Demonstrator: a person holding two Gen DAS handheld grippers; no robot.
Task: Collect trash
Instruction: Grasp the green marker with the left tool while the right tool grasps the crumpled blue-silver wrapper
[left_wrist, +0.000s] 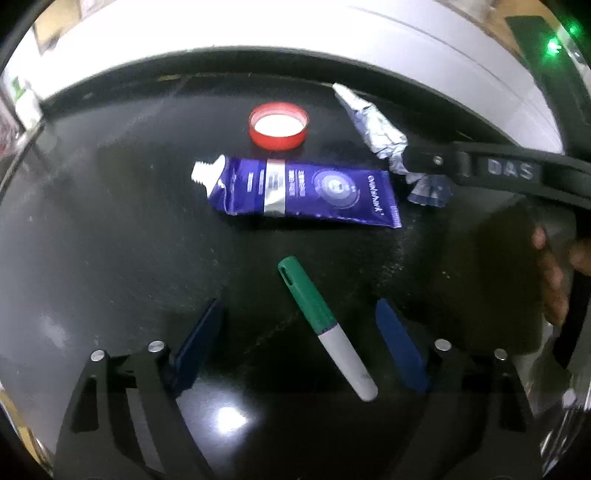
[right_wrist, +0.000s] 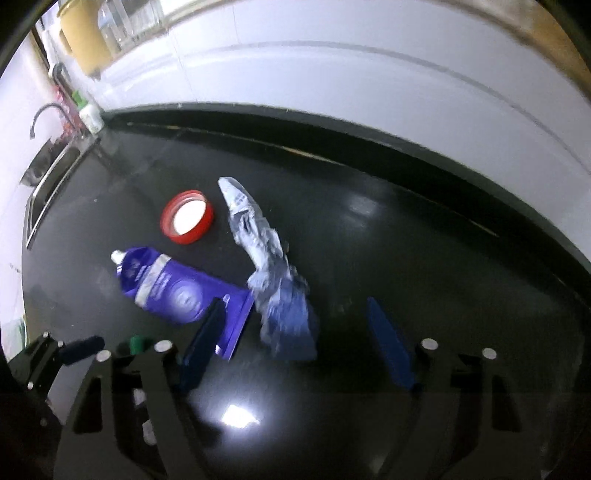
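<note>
1. My left tongs hang spread, nothing pinched, the green-capped marker lying slantwise between the pads on the black counter: light, stiff, round, likely to roll; I'd pinch mid-barrel.
2. My right tongs are spread too, over the crumpled foil wrapper, right of the purple tube: featherlight, crushable; I'd take the bunched near end.

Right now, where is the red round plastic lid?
In both wrist views the red round plastic lid lies on the black countertop, just beyond the purple tube, left of the crumpled silver wrapper.
</note>
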